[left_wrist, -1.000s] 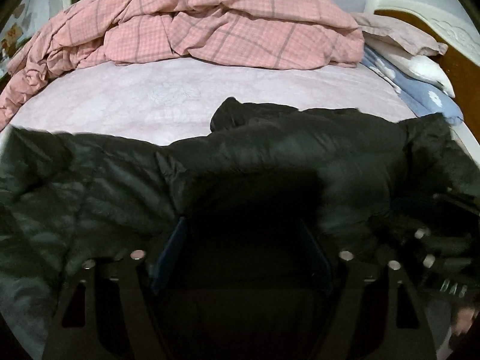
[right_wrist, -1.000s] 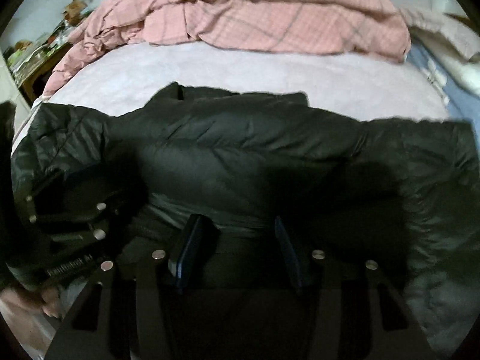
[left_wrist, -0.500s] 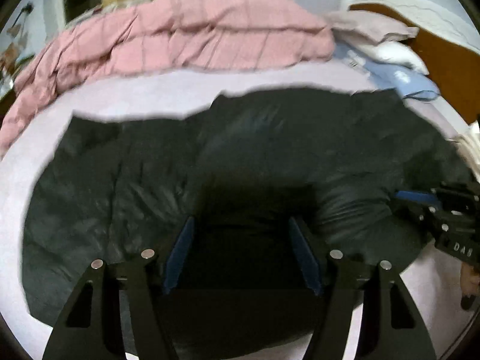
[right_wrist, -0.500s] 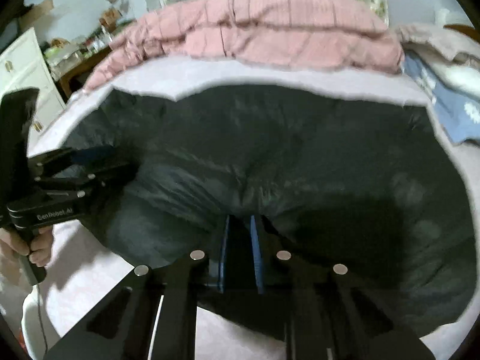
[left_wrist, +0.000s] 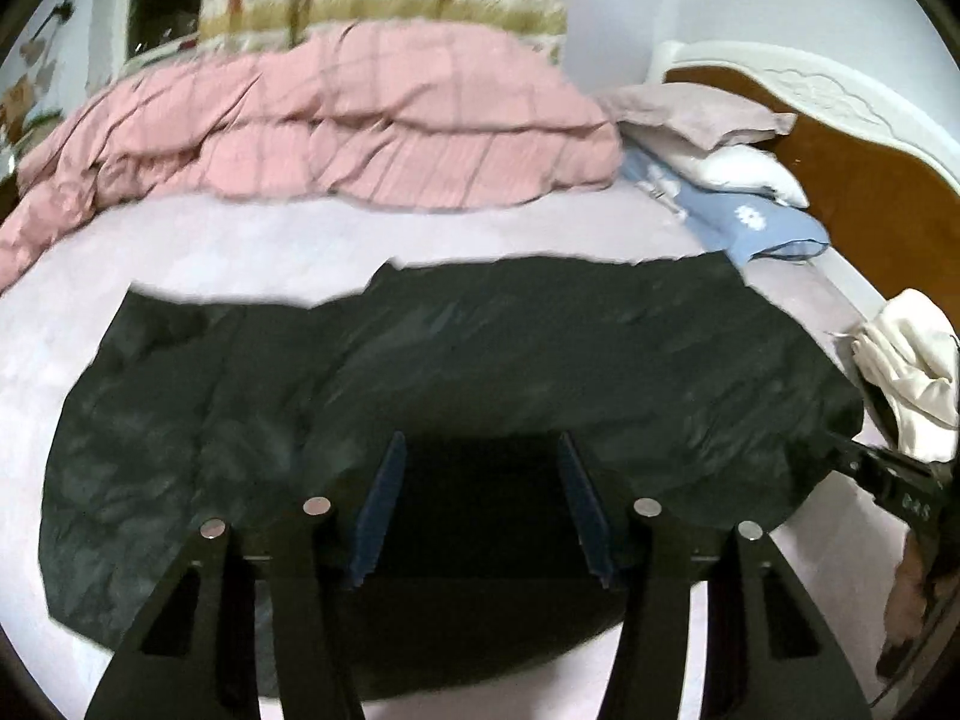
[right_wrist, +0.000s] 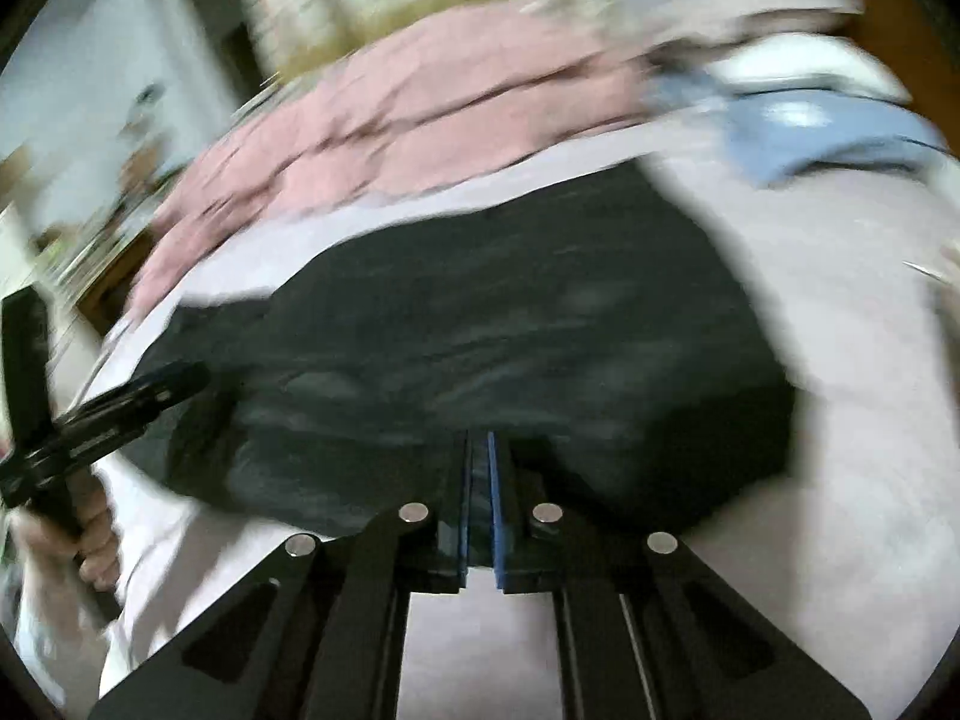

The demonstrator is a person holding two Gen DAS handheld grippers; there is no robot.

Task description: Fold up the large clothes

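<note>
The right tongs (right_wrist: 478, 501) are pinched on the near hem of the black down jacket (right_wrist: 510, 324), a thin fold of fabric squeezed between the blue pads, jaws closing the last bit. The left tongs (left_wrist: 480, 507) are closing too, with dark jacket bulk sitting between the pads; whether they press on it yet I cannot tell. The jacket lies straight ahead of both tongs on the pale pink bed sheet (left_wrist: 252, 240), its long axis running side to side across the view, so each hand holds its own end of the near edge. Beyond lie the pink plaid quilt (left_wrist: 360, 120) and pillows (left_wrist: 738, 162).
</note>
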